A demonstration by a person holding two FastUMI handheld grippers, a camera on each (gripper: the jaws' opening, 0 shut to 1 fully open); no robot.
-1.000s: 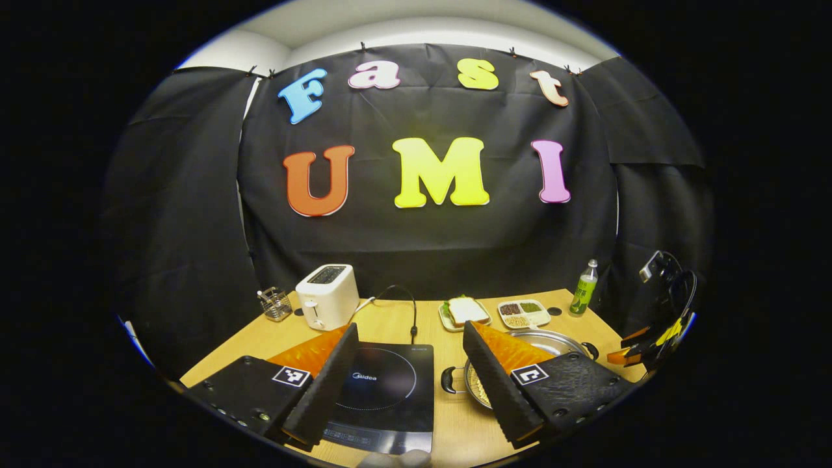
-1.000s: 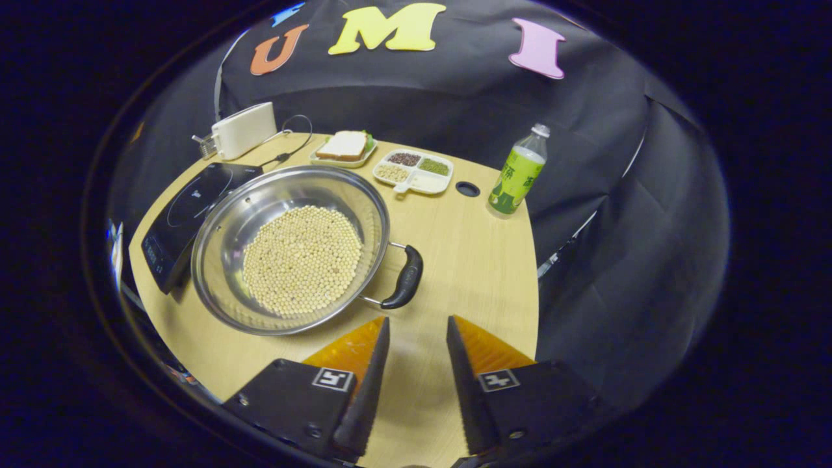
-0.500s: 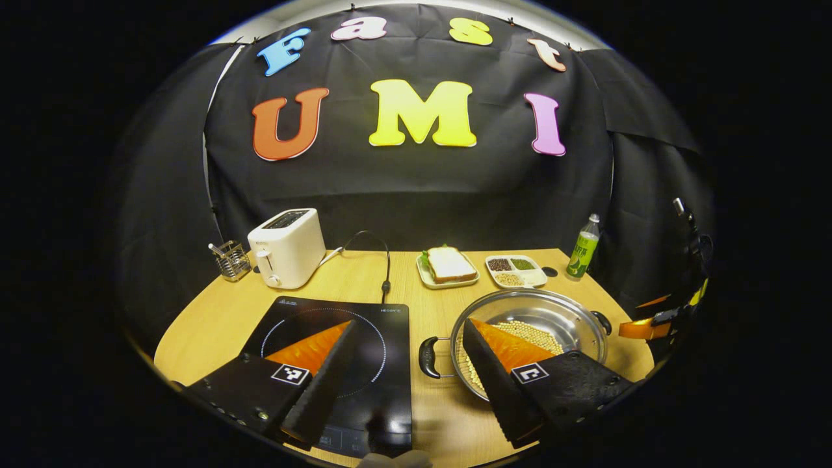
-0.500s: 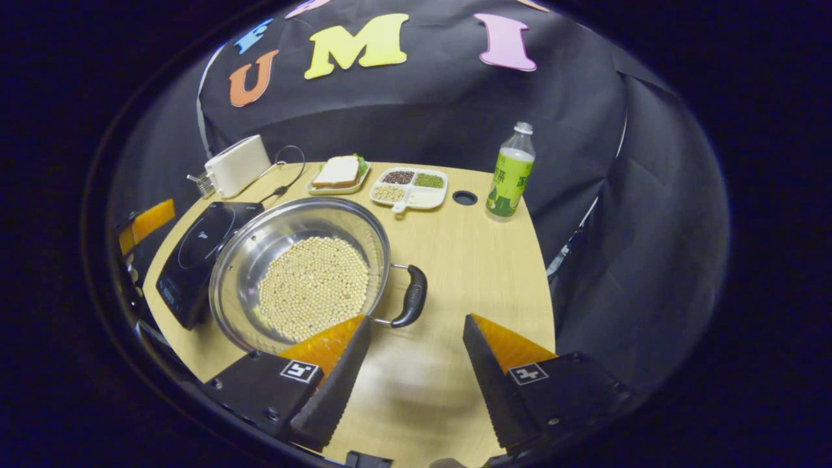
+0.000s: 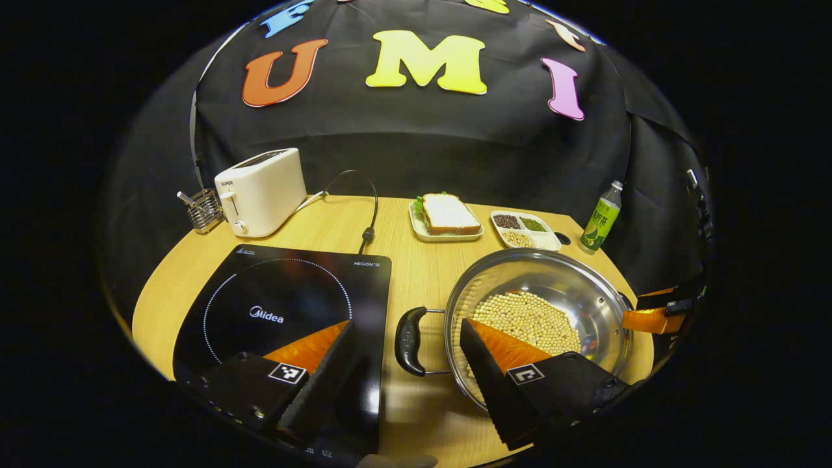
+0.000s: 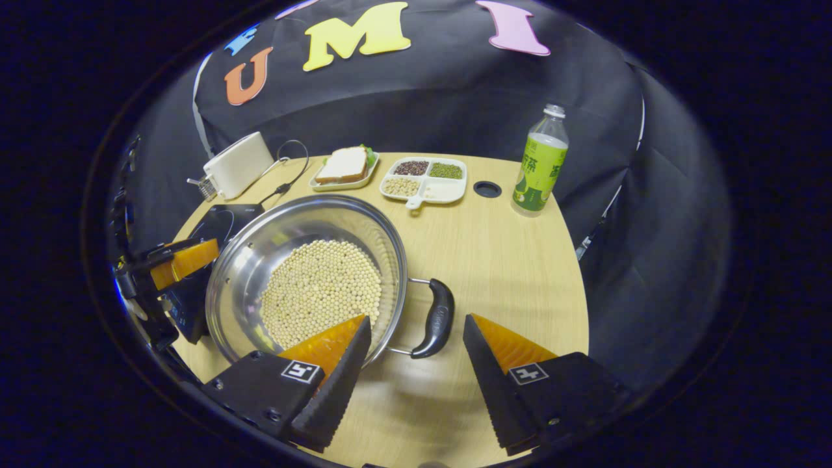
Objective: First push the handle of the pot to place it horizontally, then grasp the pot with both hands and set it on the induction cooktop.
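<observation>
A steel pot (image 5: 552, 276) holding pale beans (image 5: 526, 322) stands on the wooden table, right of the black induction cooktop (image 5: 279, 305). Its two black handles point left and right. In the left gripper view, my left gripper (image 5: 406, 324) is open, with the pot's left handle (image 5: 407, 335) between its fingers, untouched. In the right gripper view, my right gripper (image 6: 416, 320) is open around the right handle (image 6: 437, 320), one finger over the pot (image 6: 286, 234) rim. The cooktop (image 6: 218, 221) is partly hidden behind the pot. The left gripper (image 6: 185, 258) shows at the far side.
Along the back stand a white toaster (image 5: 260, 192) with its cable, a wire holder (image 5: 205, 209), a sandwich plate (image 5: 445, 218), a divided dish of grains (image 5: 525, 229) and a green bottle (image 5: 601, 218). A round cable hole (image 6: 486, 189) lies near the bottle (image 6: 541, 166).
Both grippers came down and closer to the pot, one at each handle. The right gripper opened wider and now straddles the right handle. The pot has not moved.
</observation>
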